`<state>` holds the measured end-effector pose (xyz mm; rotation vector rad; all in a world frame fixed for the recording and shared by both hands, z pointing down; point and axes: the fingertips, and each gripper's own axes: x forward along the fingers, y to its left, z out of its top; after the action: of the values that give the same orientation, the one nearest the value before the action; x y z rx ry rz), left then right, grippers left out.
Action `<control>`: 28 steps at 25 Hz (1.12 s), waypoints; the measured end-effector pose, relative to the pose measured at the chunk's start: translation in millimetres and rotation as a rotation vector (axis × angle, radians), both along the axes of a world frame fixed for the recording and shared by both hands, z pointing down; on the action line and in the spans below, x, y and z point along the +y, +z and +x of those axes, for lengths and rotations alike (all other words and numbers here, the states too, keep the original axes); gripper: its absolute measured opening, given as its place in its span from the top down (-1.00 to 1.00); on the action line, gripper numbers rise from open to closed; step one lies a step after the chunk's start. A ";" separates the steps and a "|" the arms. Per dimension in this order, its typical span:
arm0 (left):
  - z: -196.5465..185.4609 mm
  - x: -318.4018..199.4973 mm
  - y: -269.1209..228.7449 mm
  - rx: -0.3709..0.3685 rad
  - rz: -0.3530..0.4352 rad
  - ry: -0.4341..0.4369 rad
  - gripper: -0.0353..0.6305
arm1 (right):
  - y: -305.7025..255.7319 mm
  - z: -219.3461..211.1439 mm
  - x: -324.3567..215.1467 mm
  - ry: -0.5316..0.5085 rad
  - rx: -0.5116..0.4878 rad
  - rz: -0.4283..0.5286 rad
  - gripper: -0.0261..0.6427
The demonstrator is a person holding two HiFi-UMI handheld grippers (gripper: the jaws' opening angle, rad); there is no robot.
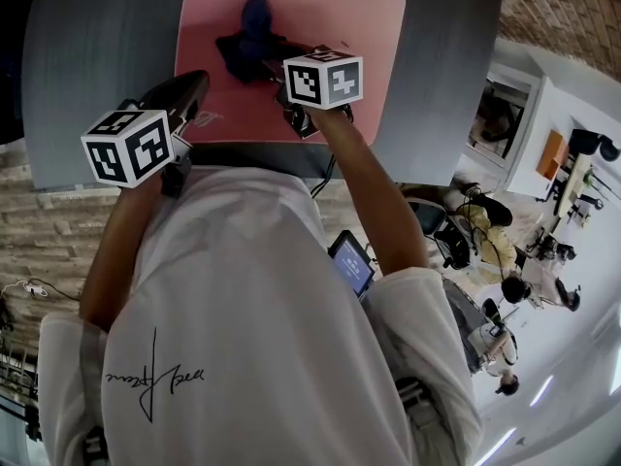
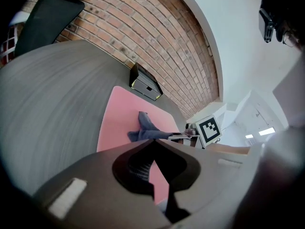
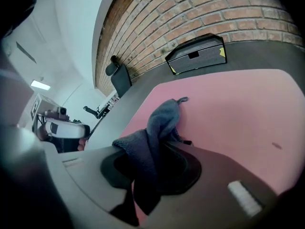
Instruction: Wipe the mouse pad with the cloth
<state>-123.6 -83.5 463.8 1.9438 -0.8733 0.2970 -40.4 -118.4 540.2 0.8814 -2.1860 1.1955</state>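
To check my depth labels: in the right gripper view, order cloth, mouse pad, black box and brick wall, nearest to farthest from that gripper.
1. cloth, held between the jaws.
2. mouse pad, just below and ahead.
3. black box, beyond the pad, at the back.
4. brick wall, behind the box.

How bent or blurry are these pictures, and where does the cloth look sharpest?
Left gripper view: heavy fisheye, the brick wall bows into an arc, lower corners go dark. Right gripper view: same bowing, the cloth shows its texture most clearly. Head view: the cloth is a dark lump.
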 end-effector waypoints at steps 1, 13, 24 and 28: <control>1.5 0.9 0.5 -0.001 -0.002 0.005 0.86 | -0.2 1.4 1.6 0.006 -0.012 -0.006 0.65; 10.6 0.5 -4.3 -0.002 0.006 0.017 0.86 | 0.4 21.8 21.6 -0.001 0.010 -0.015 0.65; 14.8 5.1 -16.9 0.001 0.055 0.018 0.86 | -14.7 35.9 57.6 -0.029 -0.001 0.008 0.66; 9.4 5.6 -25.5 0.008 0.079 -0.003 0.86 | -32.4 35.2 67.9 -0.026 -0.013 0.054 0.66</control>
<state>-114.1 -77.8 438.3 2.0153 -0.8950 0.2558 -5.3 -50.5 507.8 0.8672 -2.2430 1.1379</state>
